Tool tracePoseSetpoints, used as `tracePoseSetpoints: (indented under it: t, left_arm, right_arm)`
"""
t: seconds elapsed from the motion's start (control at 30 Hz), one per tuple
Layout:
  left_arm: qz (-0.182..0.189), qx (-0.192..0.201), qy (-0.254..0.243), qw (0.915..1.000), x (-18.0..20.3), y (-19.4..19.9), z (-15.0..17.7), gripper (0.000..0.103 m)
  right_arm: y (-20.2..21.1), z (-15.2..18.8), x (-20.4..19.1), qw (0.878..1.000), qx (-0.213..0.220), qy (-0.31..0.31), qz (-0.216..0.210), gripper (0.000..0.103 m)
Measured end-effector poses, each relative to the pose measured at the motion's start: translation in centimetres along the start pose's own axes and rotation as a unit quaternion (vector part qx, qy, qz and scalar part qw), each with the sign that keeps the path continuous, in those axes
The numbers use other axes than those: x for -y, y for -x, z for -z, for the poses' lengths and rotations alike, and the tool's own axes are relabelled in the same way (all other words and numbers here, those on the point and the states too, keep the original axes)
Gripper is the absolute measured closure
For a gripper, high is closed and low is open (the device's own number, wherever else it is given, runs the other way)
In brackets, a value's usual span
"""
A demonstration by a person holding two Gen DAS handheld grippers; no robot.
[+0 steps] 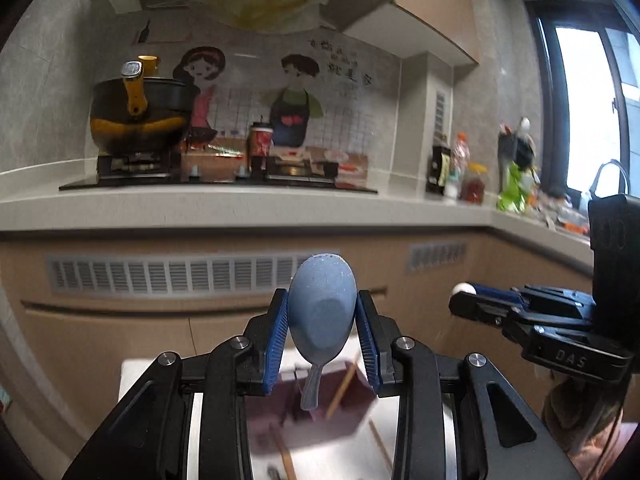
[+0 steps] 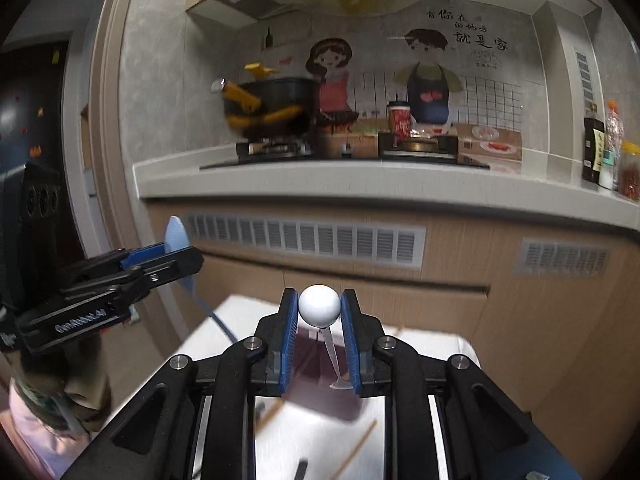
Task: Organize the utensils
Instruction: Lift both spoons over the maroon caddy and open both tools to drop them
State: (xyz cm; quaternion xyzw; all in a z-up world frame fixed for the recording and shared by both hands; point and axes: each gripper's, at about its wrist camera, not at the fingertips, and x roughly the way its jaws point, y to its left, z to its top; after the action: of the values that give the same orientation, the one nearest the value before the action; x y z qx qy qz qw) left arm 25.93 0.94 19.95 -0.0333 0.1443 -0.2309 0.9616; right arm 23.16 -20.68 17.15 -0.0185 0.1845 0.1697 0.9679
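My left gripper (image 1: pixel 322 312) is shut on a blue spoon (image 1: pixel 323 312), gripped by the bowl with the handle hanging down. It also shows in the right wrist view (image 2: pixel 176 258) at the left, with the spoon (image 2: pixel 176 236) sticking up. My right gripper (image 2: pixel 319 306) is shut on a white round-ended utensil (image 2: pixel 319 306) whose thin metal stem hangs down. It shows in the left wrist view (image 1: pixel 464 300) at the right. Both are held above a white table (image 2: pixel 424 344) with a dark purple tray (image 1: pixel 340 408) and wooden chopsticks (image 1: pixel 342 384).
A kitchen counter (image 1: pixel 240 204) with a stove, a black and yellow pot (image 1: pixel 136 116) and a red can (image 1: pixel 260 142) runs ahead. Bottles (image 1: pixel 460 168) stand at its right. Loose chopsticks (image 2: pixel 356 448) and a dark item (image 2: pixel 300 470) lie on the table.
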Motion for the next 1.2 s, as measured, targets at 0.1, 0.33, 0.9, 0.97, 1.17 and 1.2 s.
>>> tracePoseSetpoints:
  t: [0.1,0.33,0.9,0.97,1.17,1.2]
  left_arm:
    - [0.002,-0.006,0.011,0.9999,-1.4,-2.4,-0.5,0.069]
    - [-0.011,-0.055,0.025,0.9981,-3.4,-7.0,2.0,0.068]
    - [-0.024,-0.153,0.062,0.9860,-4.9,-10.6,9.1,0.055]
    - [-0.037,-0.145,0.072,0.9862,-5.1,-9.3,9.4,0.045]
    - [-0.067,-0.155,0.074,0.9828,-4.7,-6.2,12.1,0.040]
    - [-0.070,-0.163,0.073,0.9813,-4.5,-5.8,12.9,0.040]
  right_arm:
    - [-2.2,-1.3,0.5,1.000,-0.007,-0.009,0.000,0.083]
    - [-7.9,-0.1,1.4,0.998,-0.063,-0.016,0.003,0.083]
    - [-13.6,6.0,2.8,0.988,-0.152,-0.020,0.021,0.041]
    - [-12.4,6.1,2.8,0.990,-0.134,-0.009,0.040,0.030]
    - [-8.5,8.1,2.2,0.989,-0.097,0.026,0.105,0.007]
    - [-8.0,8.6,2.0,0.988,-0.097,0.029,0.112,0.004]
